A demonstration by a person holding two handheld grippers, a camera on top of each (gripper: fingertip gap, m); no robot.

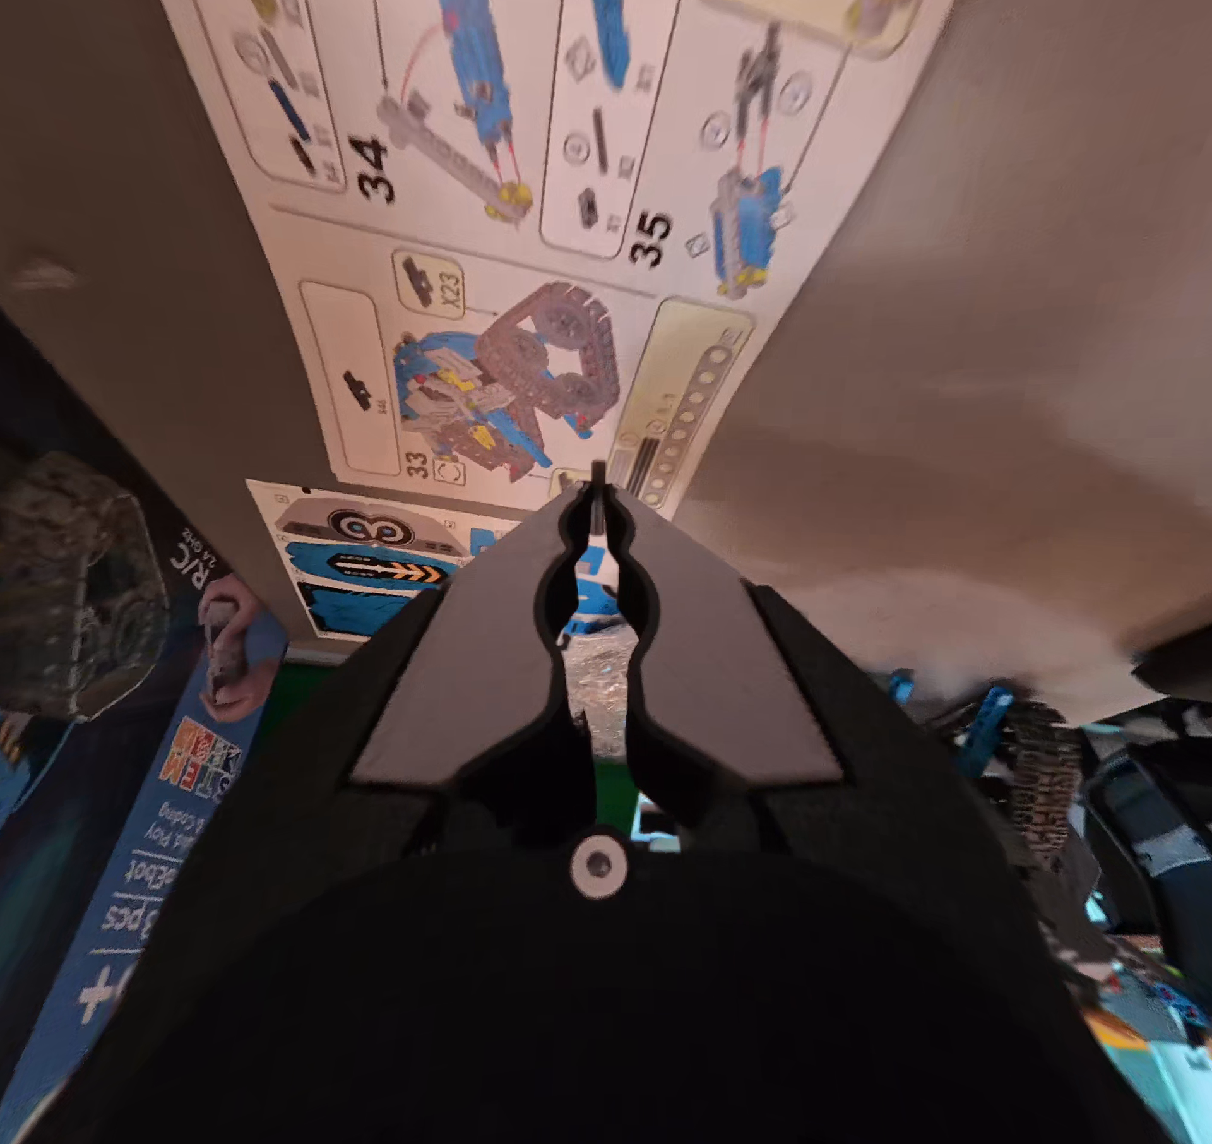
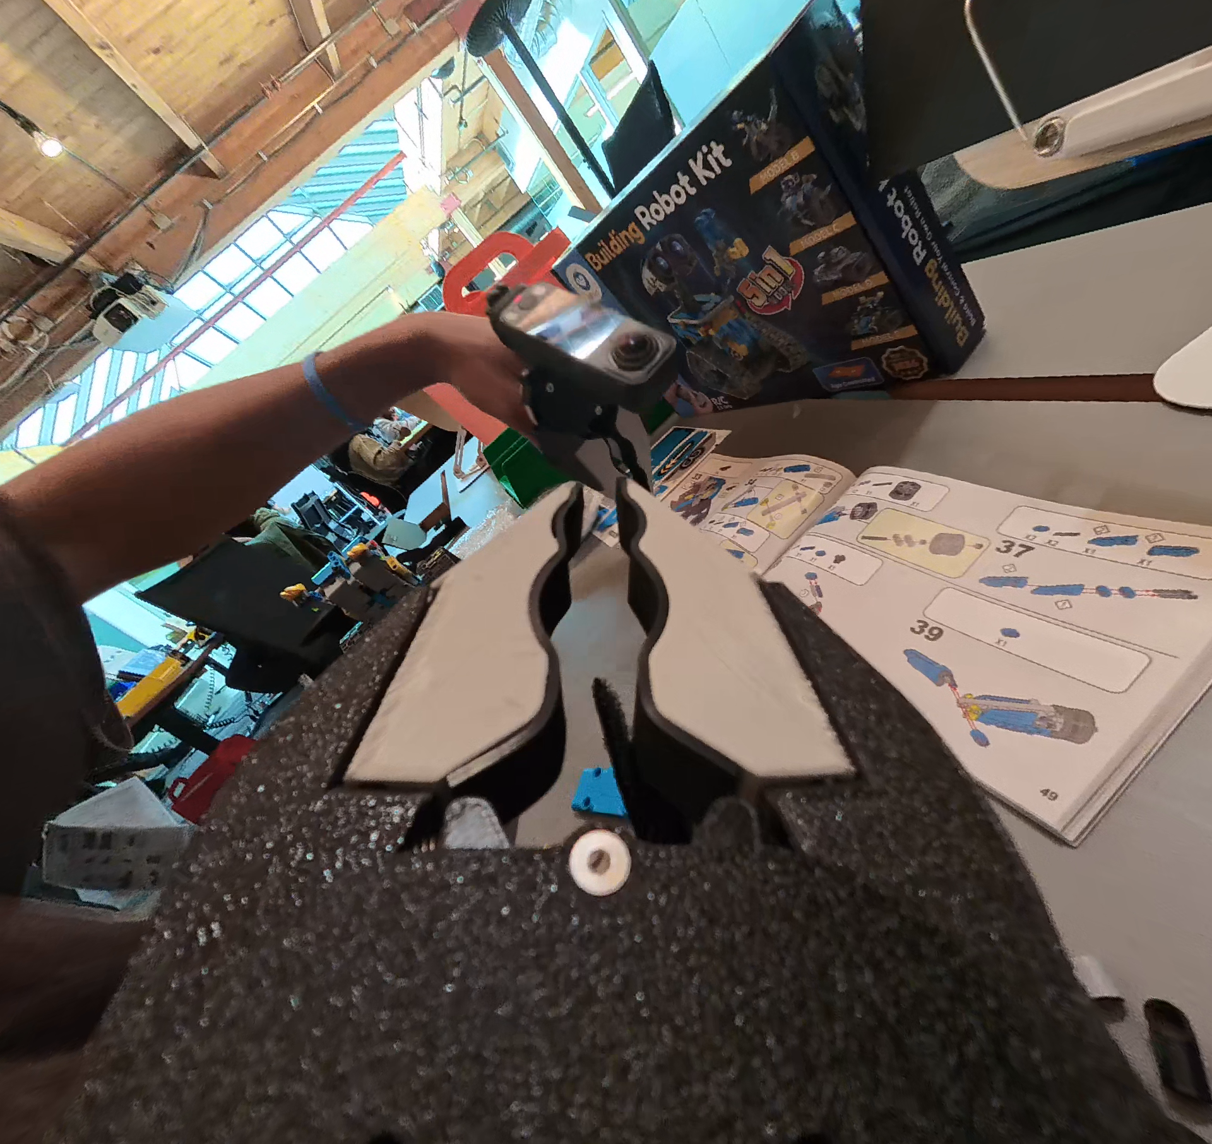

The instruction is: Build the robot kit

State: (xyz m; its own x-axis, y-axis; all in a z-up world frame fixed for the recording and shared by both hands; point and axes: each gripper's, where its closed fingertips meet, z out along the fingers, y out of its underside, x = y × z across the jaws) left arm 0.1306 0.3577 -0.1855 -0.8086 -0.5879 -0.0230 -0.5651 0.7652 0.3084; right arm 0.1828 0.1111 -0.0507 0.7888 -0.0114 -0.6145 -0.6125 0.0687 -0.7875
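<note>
Left hand-held gripper — one black pin pinched

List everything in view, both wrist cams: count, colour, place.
instruction booklet: 1, white with blue diagrams, open on the grey table
sticker sheet: 1, blue and white, beyond the booklet's far edge
kit box: 1, dark blue, upright behind the booklet
small black pin: 1, pinched at the left gripper's tips
blue brick piece: 1, on the table under the right gripper
black lamp: 1, behind the box
left gripper: black and grey, shut on the pin, above the booklet
right gripper: black and grey, slightly open, empty
forearm: 1, blue wristband, holds the left gripper
</note>
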